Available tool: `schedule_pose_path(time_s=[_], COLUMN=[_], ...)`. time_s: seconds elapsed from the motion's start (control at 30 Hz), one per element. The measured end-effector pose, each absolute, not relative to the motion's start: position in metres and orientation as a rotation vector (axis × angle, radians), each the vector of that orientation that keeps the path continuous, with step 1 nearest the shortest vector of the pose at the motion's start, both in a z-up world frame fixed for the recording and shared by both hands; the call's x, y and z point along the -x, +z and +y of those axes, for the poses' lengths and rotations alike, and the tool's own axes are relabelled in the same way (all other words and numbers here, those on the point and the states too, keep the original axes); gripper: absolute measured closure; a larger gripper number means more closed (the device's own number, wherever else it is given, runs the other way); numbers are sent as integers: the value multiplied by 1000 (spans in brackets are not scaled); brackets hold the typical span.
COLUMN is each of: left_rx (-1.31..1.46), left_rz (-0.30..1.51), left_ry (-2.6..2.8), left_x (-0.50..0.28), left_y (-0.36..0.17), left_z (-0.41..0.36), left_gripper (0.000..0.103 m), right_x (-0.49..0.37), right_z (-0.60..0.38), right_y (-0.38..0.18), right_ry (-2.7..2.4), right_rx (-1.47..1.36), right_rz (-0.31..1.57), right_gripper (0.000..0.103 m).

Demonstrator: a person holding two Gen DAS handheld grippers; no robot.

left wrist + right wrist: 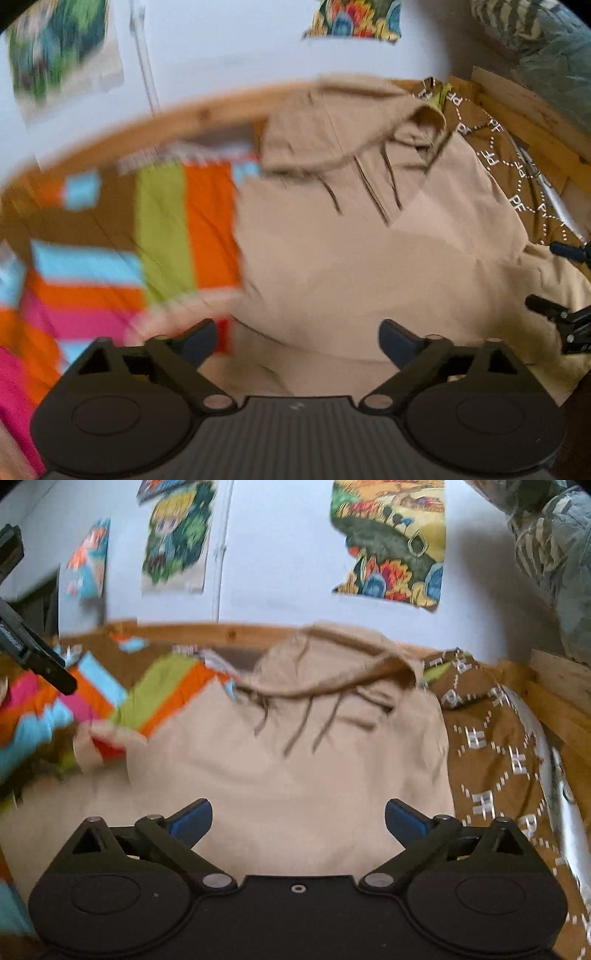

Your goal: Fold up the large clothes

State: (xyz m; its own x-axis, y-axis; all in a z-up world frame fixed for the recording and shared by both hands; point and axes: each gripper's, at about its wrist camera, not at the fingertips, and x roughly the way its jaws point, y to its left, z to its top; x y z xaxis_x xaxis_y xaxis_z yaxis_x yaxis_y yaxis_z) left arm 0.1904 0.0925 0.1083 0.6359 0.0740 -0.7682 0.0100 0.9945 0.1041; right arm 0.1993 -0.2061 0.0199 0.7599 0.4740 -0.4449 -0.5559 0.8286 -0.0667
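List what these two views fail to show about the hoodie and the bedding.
- Hoodie hem: both views, hidden behind the open left gripper and right gripper.
- Its far sleeve: right view, smeared by motion blur; the fold cannot be read.
- Striped blanket: left view, blurred and cut by the edge.
- Brown cover print: letters too small.

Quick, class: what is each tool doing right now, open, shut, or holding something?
Left tool: open, holding nothing, above the beige hoodie.
Right tool: open, holding nothing, above the same hoodie.

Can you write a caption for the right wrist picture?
Open right gripper above a beige hoodie spread on a bed with a striped blanket.
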Motion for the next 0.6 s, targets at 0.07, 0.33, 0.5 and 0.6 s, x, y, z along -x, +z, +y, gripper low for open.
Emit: schedule_pose_path(time_s=[0.07,0.33,0.5,0.6], left_rx=[-164,79,105,126], left_rz=[845,572,561,533], left_ry=[45,-81,-186,-216], left_x=[-201,-255,-292,-323], left_y=[137,115,57,32], left_z=[88,92,94,95], left_gripper=[1,1,1,1], right_x=[-221,-373,-442,-458], right_z=[-198,-132,-101,-85], right_y=[43,117,106,92], right_ry=[572,604,549,528], right_rx=[187,395,499,596], right_rz=[402,324,343,327], right_gripper=[1,1,6,7])
